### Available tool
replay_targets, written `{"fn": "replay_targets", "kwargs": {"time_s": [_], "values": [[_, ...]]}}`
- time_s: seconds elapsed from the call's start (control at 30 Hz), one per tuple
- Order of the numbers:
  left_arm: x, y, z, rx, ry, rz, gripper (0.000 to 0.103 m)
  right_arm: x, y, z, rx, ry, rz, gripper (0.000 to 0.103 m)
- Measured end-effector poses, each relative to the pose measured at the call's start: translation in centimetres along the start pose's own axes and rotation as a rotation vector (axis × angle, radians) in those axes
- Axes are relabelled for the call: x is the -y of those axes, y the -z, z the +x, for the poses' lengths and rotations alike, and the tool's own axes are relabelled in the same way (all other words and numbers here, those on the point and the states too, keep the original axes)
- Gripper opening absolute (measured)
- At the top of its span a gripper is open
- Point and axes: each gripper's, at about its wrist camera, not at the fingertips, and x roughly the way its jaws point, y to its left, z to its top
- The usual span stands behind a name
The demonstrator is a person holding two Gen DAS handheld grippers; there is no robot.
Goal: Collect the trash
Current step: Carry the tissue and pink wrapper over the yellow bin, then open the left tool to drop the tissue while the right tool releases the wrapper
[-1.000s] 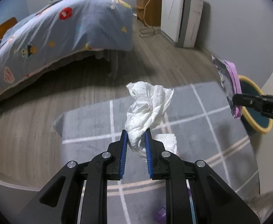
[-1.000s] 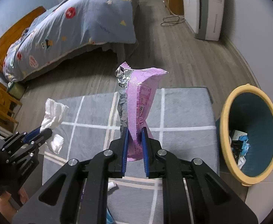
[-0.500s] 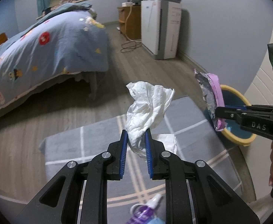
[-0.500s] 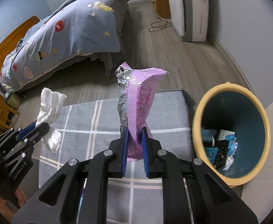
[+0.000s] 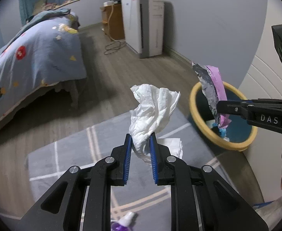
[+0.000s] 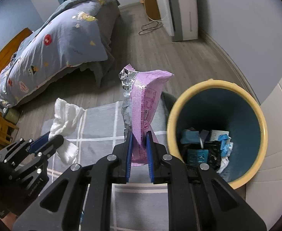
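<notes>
My left gripper [image 5: 140, 137] is shut on a crumpled white tissue [image 5: 153, 107] that stands up between its blue pads. In the right wrist view that tissue [image 6: 66, 115] and the left gripper [image 6: 51, 137] show at the left. My right gripper [image 6: 139, 134] is shut on a purple foil snack wrapper [image 6: 143, 104], held upright. The wrapper [image 5: 214, 88] hangs over the near rim of the yellow-rimmed blue trash bin [image 5: 200, 127] in the left wrist view. Several pieces of trash lie in the bottom of the bin [image 6: 214, 84].
A grey rug with pale lines [image 5: 73, 154] covers the floor below. A folded white tissue [image 5: 171, 144] and a purple item [image 5: 121, 223] lie on it. A bed with a blue quilt [image 6: 64, 38] stands at the left, a white appliance [image 5: 143, 28] by the far wall.
Both grippers have carried their loads to the right toward the bin, which has grown larger in both views. Both grips are unchanged.
</notes>
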Motion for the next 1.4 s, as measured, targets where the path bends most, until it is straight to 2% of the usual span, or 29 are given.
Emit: {"fn": "replay_targets", "kwargs": {"time_s": [0.1,0.3,0.43,0.6,0.73,0.83,0.93,1.0,1.07,1.13,1.2,1.3,1.37,1.4], "values": [[1.7,-0.2,0.5,-0.004,0.016,0.028,0.02,1.7,-0.1,-0.3,-0.005,0.02,0.013,0.014],[4.9,-0.7,0.9,-0.012,0.04,0.102,0.02,5.2,-1.6,-2.7,0.011,0.109,-0.058,0.013],[7.2,-0.9,1.5,-0.037,0.062,0.161,0.02,9.1,-2.0,-3.6,0.004,0.116,-0.049,0.013],[10.4,-2.2,3.0,-0.071,0.115,0.21,0.02,13.7,-1.3,-2.0,-0.062,0.143,0.05,0.014],[12.4,-3.9,4.9,-0.115,0.186,0.187,0.02,14.6,-0.6,-0.3,-0.11,0.163,0.059,0.014],[13.9,-4.8,6.7,-0.148,0.2,0.19,0.02,15.3,-0.3,0.6,-0.13,0.176,0.077,0.014],[15.4,-5.4,8.3,-0.158,0.175,0.215,0.032,16.4,-0.1,1.1,-0.133,0.172,0.107,0.014],[15.9,-5.5,8.8,-0.159,0.163,0.221,0.049,16.6,-0.2,1.3,-0.135,0.167,0.119,0.015],[16.0,-5.4,8.9,-0.155,0.154,0.224,0.056,16.6,-0.1,1.6,-0.143,0.161,0.12,0.017],[15.7,-5.1,8.6,-0.153,0.159,0.222,0.056,16.6,-0.3,1.8,-0.15,0.166,0.111,0.031],[15.2,-5.0,8.1,-0.151,0.159,0.211,0.056,16.4,-0.3,1.8,-0.151,0.176,0.096,0.037],[13.4,-4.6,6.8,-0.147,0.159,0.176,0.056,16.1,-0.3,1.7,-0.155,0.182,0.105,0.039],[11.7,-3.9,5.3,-0.143,0.151,0.148,0.057,15.4,-0.2,1.6,-0.153,0.184,0.096,0.044],[11.3,-3.6,4.8,-0.141,0.145,0.143,0.059,14.8,-0.1,1.5,-0.152,0.187,0.08,0.05]]}}
